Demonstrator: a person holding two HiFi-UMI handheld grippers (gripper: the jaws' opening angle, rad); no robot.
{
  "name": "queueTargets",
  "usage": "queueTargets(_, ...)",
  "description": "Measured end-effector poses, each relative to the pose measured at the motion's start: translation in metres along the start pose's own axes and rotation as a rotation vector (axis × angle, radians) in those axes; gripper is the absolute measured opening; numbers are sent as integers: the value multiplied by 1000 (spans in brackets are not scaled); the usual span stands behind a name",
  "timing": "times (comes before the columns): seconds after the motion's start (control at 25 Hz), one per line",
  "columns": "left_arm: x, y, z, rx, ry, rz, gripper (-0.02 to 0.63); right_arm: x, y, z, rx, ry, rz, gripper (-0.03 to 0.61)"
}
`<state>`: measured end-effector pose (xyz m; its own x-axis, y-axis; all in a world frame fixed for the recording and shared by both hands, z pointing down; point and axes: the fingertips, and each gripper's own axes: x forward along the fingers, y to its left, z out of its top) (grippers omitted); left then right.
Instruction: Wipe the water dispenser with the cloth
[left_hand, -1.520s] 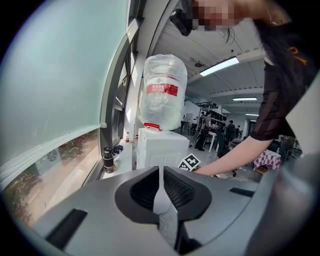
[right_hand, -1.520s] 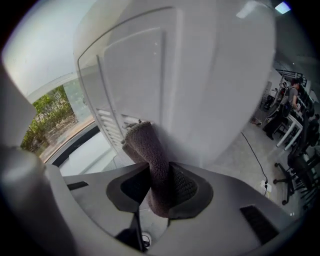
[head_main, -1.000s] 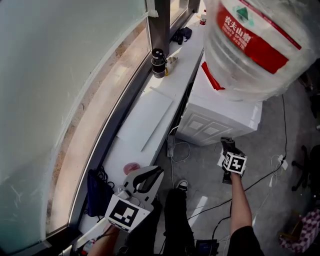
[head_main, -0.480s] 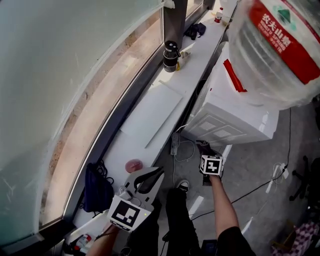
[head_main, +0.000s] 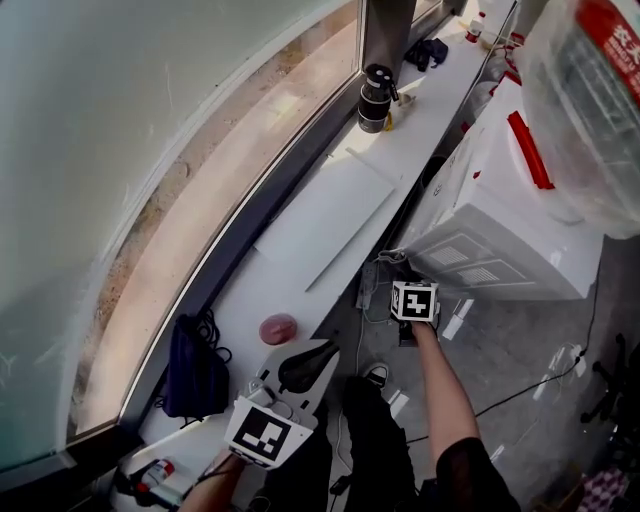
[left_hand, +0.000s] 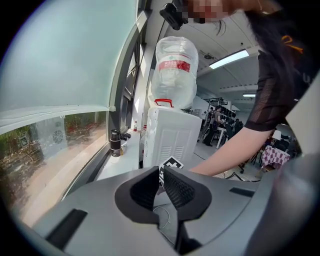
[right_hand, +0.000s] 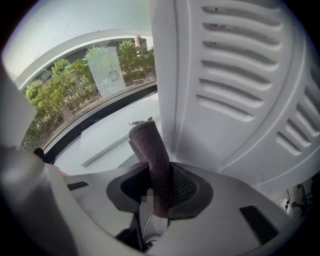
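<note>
My right gripper (right_hand: 162, 182) is clamped on the cloth (right_hand: 150, 152), a rolled brownish-grey towel that stands up from the jaws in the centre of the right gripper view. The cloth's upper end sits right by the corner edge of the white water dispenser (right_hand: 235, 90), whose louvred side fills the right half of that frame. I cannot tell whether the cloth touches it.

In the head view, this gripper is at lower centre, down by the dispenser's bottom left corner near the floor. The large clear bottle (head_main: 590, 100) on top of the dispenser fills the upper right.

My left gripper (head_main: 305, 365) is at the bottom of the head view, well apart from the dispenser. Its jaws are drawn together at the tips with nothing between them.

A white window ledge (head_main: 330, 230) runs diagonally through the middle. It carries a dark cup (head_main: 376, 98) near the top and a small pink round thing (head_main: 278, 328) lower down.
</note>
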<state>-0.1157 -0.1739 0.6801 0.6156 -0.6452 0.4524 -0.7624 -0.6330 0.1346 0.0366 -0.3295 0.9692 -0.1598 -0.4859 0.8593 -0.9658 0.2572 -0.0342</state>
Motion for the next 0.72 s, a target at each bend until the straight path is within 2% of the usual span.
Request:
queueTargets(0.16, 2, 4, -3, -11, 0, 9, 28, -5, -39, -1, -2, 37, -93, 106)
queueTargets(0.28, 3, 1, -2, -6, 9, 1, 28, -17, -84, -19, 31, 79, -155, 107)
queueTargets(0.52, 12, -10, 9, 8, 19, -36, 28, -51, -152, -56, 91, 133, -215, 115)
queueTargets(0.72, 25, -24, 19, 24, 14, -75, 28, -78, -195, -82, 174, 139, -280, 114)
